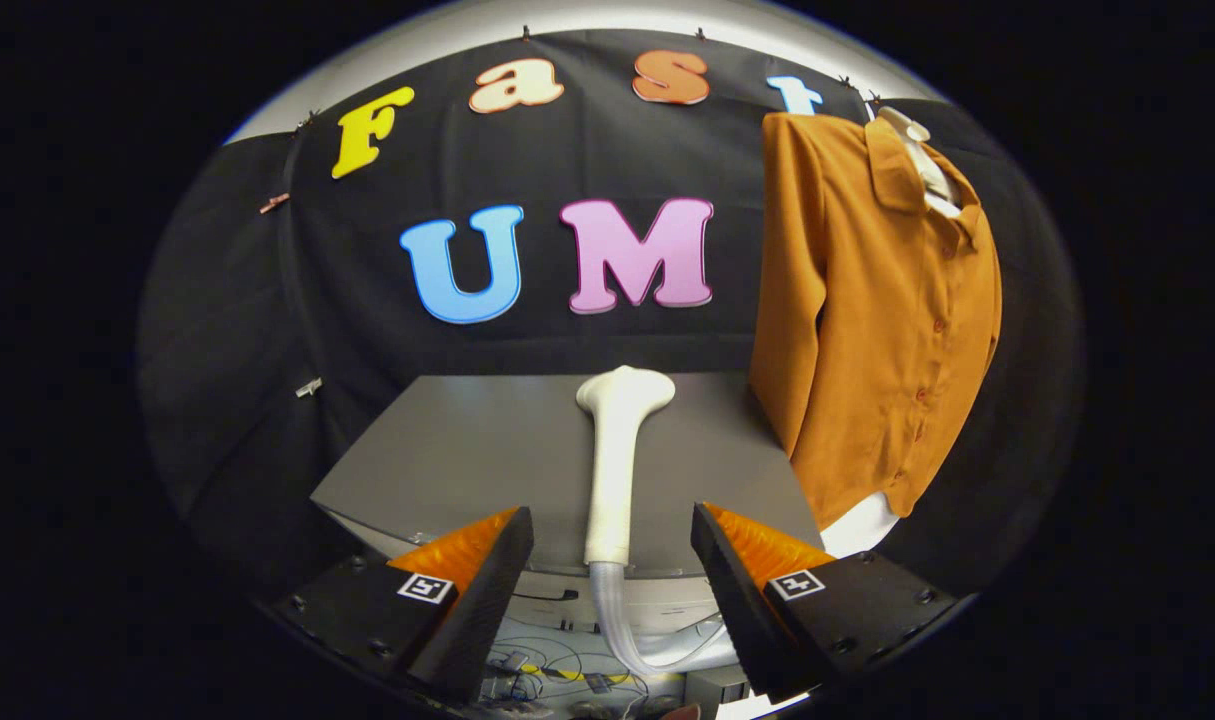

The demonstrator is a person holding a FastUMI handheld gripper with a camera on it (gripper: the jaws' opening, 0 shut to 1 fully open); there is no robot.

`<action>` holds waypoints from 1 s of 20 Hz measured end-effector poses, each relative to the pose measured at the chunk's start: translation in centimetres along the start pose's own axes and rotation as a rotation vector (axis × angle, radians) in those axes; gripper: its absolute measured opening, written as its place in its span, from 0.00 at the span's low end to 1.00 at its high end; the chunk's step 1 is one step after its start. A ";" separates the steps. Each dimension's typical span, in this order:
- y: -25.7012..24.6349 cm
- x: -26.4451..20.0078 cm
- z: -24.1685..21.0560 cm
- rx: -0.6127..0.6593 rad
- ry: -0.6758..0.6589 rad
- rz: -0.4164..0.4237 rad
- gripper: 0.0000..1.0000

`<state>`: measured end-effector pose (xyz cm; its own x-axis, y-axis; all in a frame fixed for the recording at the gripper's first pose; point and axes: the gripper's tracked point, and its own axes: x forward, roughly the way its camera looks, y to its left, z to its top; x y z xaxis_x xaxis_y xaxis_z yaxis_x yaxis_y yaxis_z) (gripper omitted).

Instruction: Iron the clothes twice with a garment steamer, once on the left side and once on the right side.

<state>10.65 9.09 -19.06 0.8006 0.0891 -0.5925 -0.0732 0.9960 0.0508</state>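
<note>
A white garment steamer head (615,455) lies on the grey table (467,450), its handle pointing toward me and its nozzle end toward the wall. A clear hose (627,630) runs from the handle down over the table's front edge. An orange-brown buttoned shirt (872,310) hangs on a white hanger (922,155) to the right, above the table's right edge. My gripper (612,545) is open, with one finger on each side of the steamer's handle end and a gap on both sides. Neither finger touches it.
Black cloth covers the wall behind the table. Below the table's front edge, cables (557,670) lie on the floor. Something white (862,525) shows under the shirt's hem.
</note>
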 end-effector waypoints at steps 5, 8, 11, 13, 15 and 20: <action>0.2 6.0 -0.8 0.001 0.097 -0.041 0.99; 0.8 8.2 -2.0 0.008 0.139 -0.030 0.98; 0.4 9.5 -3.6 -0.003 0.181 -0.064 0.82; -0.2 9.6 -3.0 -0.035 0.155 -0.090 0.76; -0.4 10.0 -3.0 -0.026 0.144 -0.093 0.54; -0.1 8.9 -2.0 0.010 0.059 -0.023 0.27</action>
<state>16.61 9.76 -25.97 0.7657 0.0665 -0.6397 -0.0494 0.9978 0.0446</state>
